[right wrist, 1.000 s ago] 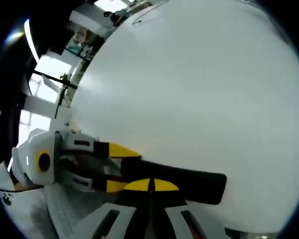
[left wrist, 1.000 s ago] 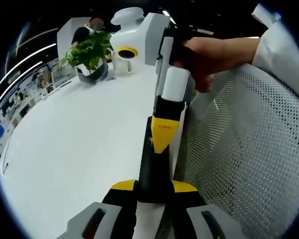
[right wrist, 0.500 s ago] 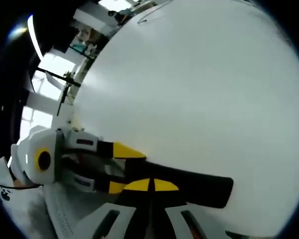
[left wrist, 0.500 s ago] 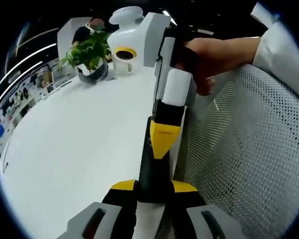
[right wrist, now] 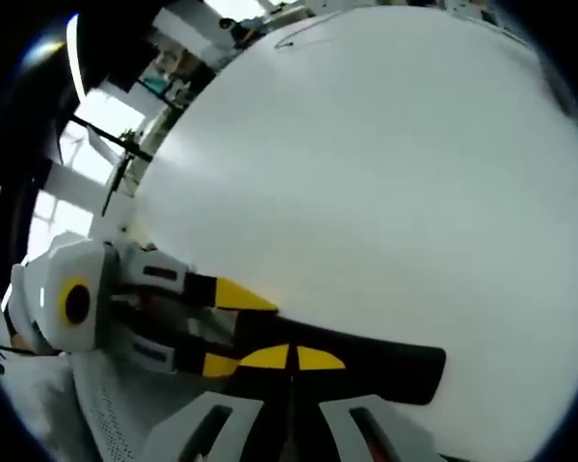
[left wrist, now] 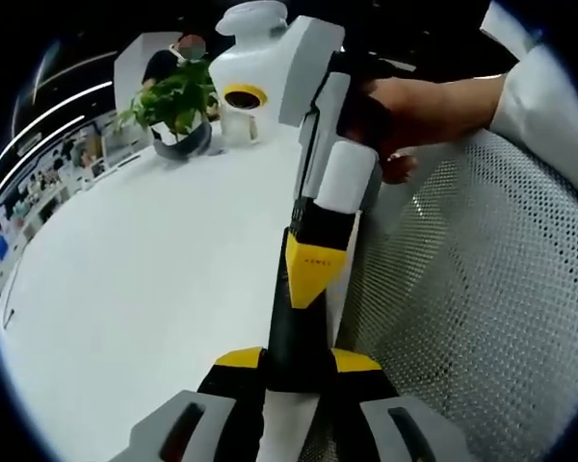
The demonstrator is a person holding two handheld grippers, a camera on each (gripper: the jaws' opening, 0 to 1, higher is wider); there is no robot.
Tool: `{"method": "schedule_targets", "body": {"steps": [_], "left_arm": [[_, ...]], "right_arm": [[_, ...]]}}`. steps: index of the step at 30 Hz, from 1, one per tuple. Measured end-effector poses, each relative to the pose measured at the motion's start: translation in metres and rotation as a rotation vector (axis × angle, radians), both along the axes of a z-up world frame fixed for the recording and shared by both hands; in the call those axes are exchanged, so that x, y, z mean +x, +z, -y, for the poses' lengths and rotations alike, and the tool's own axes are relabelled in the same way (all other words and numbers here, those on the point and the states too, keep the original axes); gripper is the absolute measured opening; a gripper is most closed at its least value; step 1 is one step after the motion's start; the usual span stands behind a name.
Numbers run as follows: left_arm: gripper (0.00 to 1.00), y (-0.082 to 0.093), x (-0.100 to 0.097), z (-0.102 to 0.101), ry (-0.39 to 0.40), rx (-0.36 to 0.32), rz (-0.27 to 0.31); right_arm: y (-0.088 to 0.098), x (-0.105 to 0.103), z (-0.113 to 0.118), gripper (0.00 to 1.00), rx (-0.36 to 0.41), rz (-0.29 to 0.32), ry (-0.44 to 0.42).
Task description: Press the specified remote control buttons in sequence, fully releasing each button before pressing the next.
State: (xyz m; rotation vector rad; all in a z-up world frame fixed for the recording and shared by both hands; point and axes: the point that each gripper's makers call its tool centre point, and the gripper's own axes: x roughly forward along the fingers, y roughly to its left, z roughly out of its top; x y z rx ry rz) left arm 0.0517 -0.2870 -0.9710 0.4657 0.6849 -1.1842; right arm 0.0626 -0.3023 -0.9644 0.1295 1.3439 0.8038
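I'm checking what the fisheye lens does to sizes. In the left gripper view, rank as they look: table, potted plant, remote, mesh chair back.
1. Table
2. Mesh chair back, nearly as large
3. Remote, inflated by closeness
4. Potted plant, far off

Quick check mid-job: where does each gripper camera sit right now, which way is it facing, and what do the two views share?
Left gripper view: rides the left gripper, looking along the black remote it clamps, across the white table toward a potted plant; a hand holds the right gripper.
Right gripper view: rides the right gripper, facing the table; left gripper enters.
Shared: remote, table, both grippers.
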Motion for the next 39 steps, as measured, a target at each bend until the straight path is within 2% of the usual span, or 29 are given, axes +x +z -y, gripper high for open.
{"method": "schedule_targets", "body": {"steps": [7,12,19,30,35,39], "left_arm": [[0.24,0.000,0.000,0.000,0.015,0.006,0.000],[0.24,-0.001,0.001,0.000,0.017,0.004,-0.004],[0.24,0.000,0.002,0.000,0.016,-0.002,-0.003],[0.24,-0.001,0.002,0.000,0.016,-0.007,-0.006],[0.25,-0.001,0.002,0.000,0.012,0.000,0.000],[0.25,-0.001,0.002,0.000,0.020,0.006,-0.011]], "right_arm": [[0.000,0.000,0.000,0.00,0.011,0.011,0.035],[0.001,0.001,0.001,0.00,0.033,-0.030,0.014],[0.001,0.000,0.000,0.00,0.026,-0.021,0.027],[-0.001,0.000,0.015,0.00,0.026,-0.111,-0.040],[0.000,-0.003,0.011,0.00,0.004,-0.064,0.008],[-0.001,-0.008,0.005,0.00,0.007,-0.067,0.039]]}}
